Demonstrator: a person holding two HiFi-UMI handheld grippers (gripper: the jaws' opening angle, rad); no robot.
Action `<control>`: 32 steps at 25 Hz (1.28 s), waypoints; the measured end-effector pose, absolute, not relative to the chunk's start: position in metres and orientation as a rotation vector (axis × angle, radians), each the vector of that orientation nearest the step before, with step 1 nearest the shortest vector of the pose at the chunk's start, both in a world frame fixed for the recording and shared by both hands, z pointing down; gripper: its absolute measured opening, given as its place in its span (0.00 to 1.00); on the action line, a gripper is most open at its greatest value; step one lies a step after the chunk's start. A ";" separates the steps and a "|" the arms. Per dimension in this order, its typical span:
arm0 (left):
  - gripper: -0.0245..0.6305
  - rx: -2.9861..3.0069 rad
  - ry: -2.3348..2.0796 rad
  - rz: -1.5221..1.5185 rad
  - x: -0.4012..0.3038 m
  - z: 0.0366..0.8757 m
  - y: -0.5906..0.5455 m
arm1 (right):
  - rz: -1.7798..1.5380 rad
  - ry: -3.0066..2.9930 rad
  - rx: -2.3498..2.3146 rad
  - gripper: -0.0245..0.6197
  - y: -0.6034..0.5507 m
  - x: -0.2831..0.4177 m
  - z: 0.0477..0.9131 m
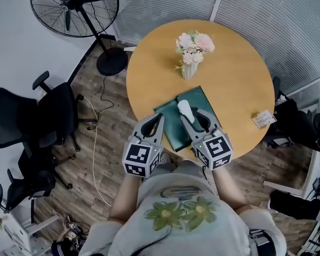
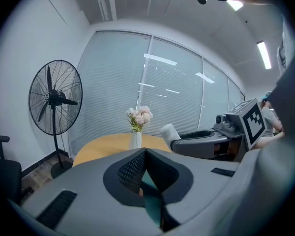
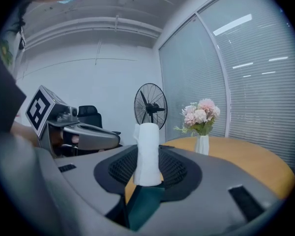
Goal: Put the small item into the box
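My right gripper (image 1: 194, 119) is clamped on the small item (image 1: 185, 109), pads pressing its lower end. It's a white, soft-looking roll, something like rolled paper or cloth. The free end pokes past my jaw tips toward 11 o'clock in the head view. In the right gripper view it stands upright between the pads.

The relation that matters is that the box (image 1: 200, 96) lies right under the item, stretching on toward 12 o'clock from my jaws. It sits at the near edge of the round wooden surface (image 1: 229, 63). It's flat and dark green, and its teal shows just beneath the pads in the right gripper view. Whether it's open on top I can't tell from here.

So I judge there's no reaching to do, only lowering and letting go. The roll's long axis runs roughly along the box's length.

My left gripper (image 1: 159, 119) hangs at 9 o'clock of the right one, just off the box's left edge. Its jaws are pinched together on nothing, so the right is the one placed for this.
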State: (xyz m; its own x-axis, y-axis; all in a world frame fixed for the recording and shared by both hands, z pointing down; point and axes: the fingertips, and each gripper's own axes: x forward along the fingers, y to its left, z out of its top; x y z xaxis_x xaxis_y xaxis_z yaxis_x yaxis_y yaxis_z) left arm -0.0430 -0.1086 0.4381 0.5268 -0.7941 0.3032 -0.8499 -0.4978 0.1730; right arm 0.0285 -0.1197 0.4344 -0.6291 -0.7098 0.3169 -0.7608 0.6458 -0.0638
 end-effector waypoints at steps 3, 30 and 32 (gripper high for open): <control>0.04 2.469 -1.360 0.265 -0.043 0.442 -0.110 | 0.289 -2.590 1.187 0.25 -0.121 0.028 0.441; 0.04 2.432 -1.370 0.277 -0.057 0.455 -0.109 | 0.351 -2.535 1.098 0.25 -0.118 0.014 0.487; 0.04 2.431 -1.371 0.277 -0.056 0.457 -0.109 | 0.360 -2.526 1.093 0.25 -0.118 0.015 0.494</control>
